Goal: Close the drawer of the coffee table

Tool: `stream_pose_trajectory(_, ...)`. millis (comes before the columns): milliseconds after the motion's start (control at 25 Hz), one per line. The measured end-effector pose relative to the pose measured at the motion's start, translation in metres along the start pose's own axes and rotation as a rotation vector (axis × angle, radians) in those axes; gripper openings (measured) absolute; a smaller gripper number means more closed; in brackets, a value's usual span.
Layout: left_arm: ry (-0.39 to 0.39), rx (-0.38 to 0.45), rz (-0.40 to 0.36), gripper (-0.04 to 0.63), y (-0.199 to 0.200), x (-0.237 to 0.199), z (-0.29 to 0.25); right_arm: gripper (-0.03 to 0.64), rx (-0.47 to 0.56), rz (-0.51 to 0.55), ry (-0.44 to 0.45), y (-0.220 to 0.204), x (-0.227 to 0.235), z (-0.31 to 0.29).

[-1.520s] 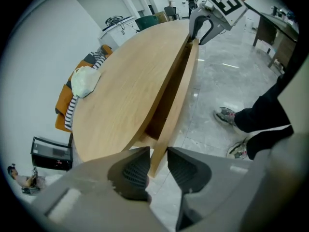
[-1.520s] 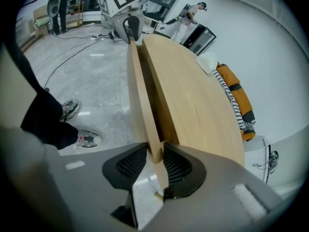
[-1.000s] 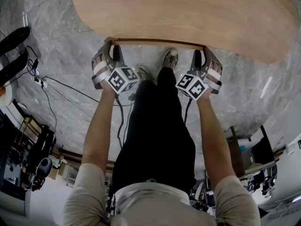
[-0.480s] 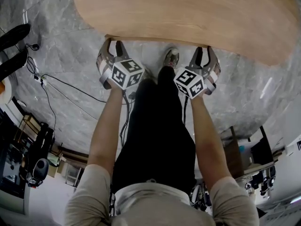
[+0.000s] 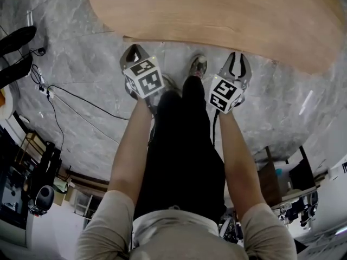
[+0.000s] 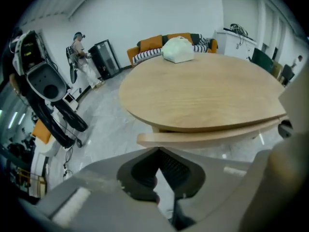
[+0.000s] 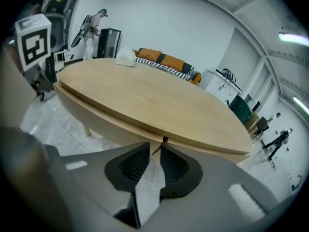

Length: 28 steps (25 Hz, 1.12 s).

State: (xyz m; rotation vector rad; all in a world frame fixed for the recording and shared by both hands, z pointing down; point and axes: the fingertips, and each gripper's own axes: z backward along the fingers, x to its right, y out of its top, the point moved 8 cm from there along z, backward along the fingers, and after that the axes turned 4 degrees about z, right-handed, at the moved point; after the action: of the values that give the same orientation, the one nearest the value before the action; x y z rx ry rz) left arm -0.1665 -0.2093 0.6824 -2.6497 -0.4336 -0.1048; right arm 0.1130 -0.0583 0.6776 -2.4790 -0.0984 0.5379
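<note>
The coffee table's oval wooden top (image 5: 217,15) fills the upper head view; the drawer's front shows as a thin wooden strip (image 5: 179,42) under its near edge. In the left gripper view this drawer front (image 6: 207,135) is a pale slab just below the top (image 6: 203,91). My left gripper (image 5: 135,56) hangs just short of that edge, shut, holding nothing, tips meeting (image 6: 157,150). My right gripper (image 5: 237,64) is beside it to the right, its jaws closing with a narrow gap (image 7: 153,148) and nothing between them. A white bag (image 6: 178,50) lies on the far side of the top.
The person's dark-trousered legs and a shoe (image 5: 197,66) stand between the grippers on the grey marble floor. Black cables (image 5: 70,99) trail at the left. An orange-cushioned sofa (image 6: 159,41), a standing person (image 6: 79,52) and black equipment (image 6: 46,86) are farther off.
Both grippers have rolled about their own axes and drawn back a little from the drawer front. Their jaws, wide apart earlier, have come together, the left fully.
</note>
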Motion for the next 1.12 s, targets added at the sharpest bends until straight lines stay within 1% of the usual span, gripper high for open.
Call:
stream_pose_trajectory(40, -0.036, 0.013, 0.000, 0.020, -0.004, 0.002, 0.009, 0.052, 0.009, -0.028, 0.026, -0.001, 0.002, 0.010)
stream_pose_trajectory(80, -0.072, 0.037, -0.023, 0.021, -0.008, 0.005, 0.021, 0.008, 0.028, -0.047, 0.055, 0.001, 0.005, 0.022)
stream_pose_trajectory(160, -0.137, 0.107, -0.086, 0.020, -0.012, 0.011, 0.059, 0.008, 0.101, -0.085, 0.123, 0.009, 0.012, 0.059)
stream_pose_trajectory(200, -0.169, 0.141, -0.104, 0.020, -0.014, 0.012, 0.083, 0.008, 0.149, -0.114, 0.166, 0.016, 0.016, 0.082)
stream_pose_trajectory(280, -0.238, 0.204, -0.116, 0.021, -0.015, 0.013, 0.133, 0.006, 0.248, -0.155, 0.264, 0.036, 0.023, 0.130)
stream_pose_trajectory(400, -0.336, 0.299, -0.113, 0.020, 0.000, 0.008, 0.204, 0.006, 0.360, -0.137, 0.391, 0.077, 0.026, 0.191)
stream_pose_trajectory(480, -0.395, 0.361, -0.102, 0.020, 0.013, 0.006, 0.247, 0.006, 0.412, -0.105, 0.429, 0.103, 0.031, 0.227)
stream_pose_trajectory(560, -0.447, 0.427, -0.103, 0.021, 0.028, 0.003, 0.285, 0.006, 0.459, -0.066, 0.432, 0.131, 0.037, 0.261)
stream_pose_trajectory(600, -0.470, 0.459, -0.107, 0.020, 0.038, 0.001, 0.302, 0.006, 0.494, -0.069, 0.427, 0.147, 0.040, 0.277)
stream_pose_trajectory(720, -0.549, 0.541, -0.134, 0.020, 0.065, -0.006, 0.356, 0.006, 0.615, -0.138, 0.401, 0.188, 0.056, 0.336)
stream_pose_trajectory(800, -0.599, 0.603, -0.171, 0.020, 0.075, -0.015, 0.397, 0.006, 0.661, -0.152, 0.377, 0.197, 0.069, 0.382)
stream_pose_trajectory(840, -0.616, 0.632, -0.183, 0.020, 0.077, -0.020, 0.416, 0.006, 0.667, -0.144, 0.358, 0.198, 0.076, 0.404)
stream_pose_trajectory(920, -0.644, 0.680, -0.176, 0.020, 0.082, -0.023, 0.450, 0.006, 0.660, -0.098, 0.299, 0.197, 0.092, 0.440)
stream_pose_trajectory(1000, -0.683, 0.734, -0.175, 0.020, 0.089, -0.017, 0.482, 0.006, 0.666, -0.062, 0.229, 0.206, 0.110, 0.467)
stream_pose_trajectory(1040, -0.703, 0.769, -0.183, 0.020, 0.092, -0.011, 0.499, 0.006, 0.694, -0.070, 0.206, 0.215, 0.119, 0.479)
stream_pose_trajectory(1120, -0.723, 0.837, -0.182, 0.020, 0.093, -0.001, 0.534, 0.006, 0.785, -0.124, 0.200, 0.236, 0.134, 0.508)
